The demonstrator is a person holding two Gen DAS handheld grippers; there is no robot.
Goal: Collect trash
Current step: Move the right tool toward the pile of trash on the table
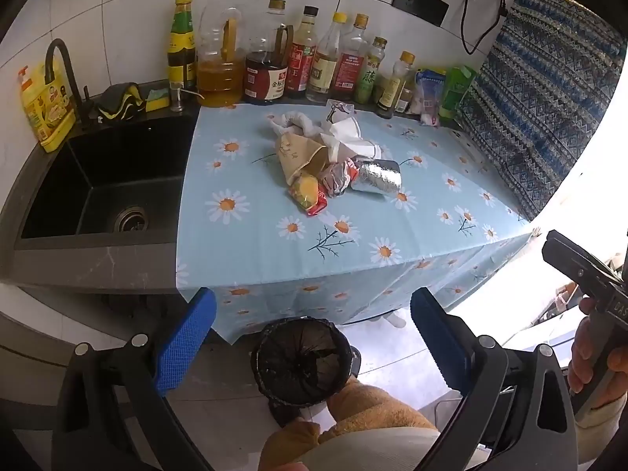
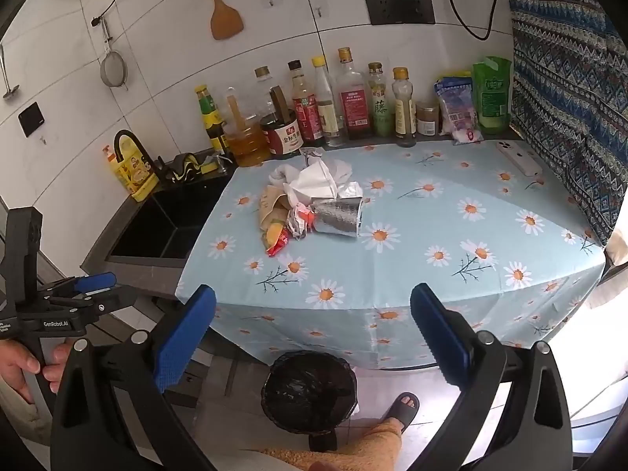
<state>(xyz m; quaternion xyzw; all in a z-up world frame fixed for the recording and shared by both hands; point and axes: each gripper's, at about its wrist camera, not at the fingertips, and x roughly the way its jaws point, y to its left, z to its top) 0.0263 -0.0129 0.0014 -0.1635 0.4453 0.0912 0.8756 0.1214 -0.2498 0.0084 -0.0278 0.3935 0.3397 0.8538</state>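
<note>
Daisy-print worktop (image 1: 353, 243) ahead of both wide-open, empty grippers, left gripper (image 1: 314, 337) and right gripper (image 2: 314, 333), carries one trash pile (image 1: 333, 161); one lined bin (image 1: 302, 365) stands below them.

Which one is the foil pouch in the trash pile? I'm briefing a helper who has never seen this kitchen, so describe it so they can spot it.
Start at the daisy-print tablecloth beside the black sink; the trash pile sits near its middle. The foil pouch lies at the pile's right edge, on the side away from the sink. It is the only shiny silver piece; its neighbours are white tissue, brown paper and red-and-yellow wrappers.
</note>
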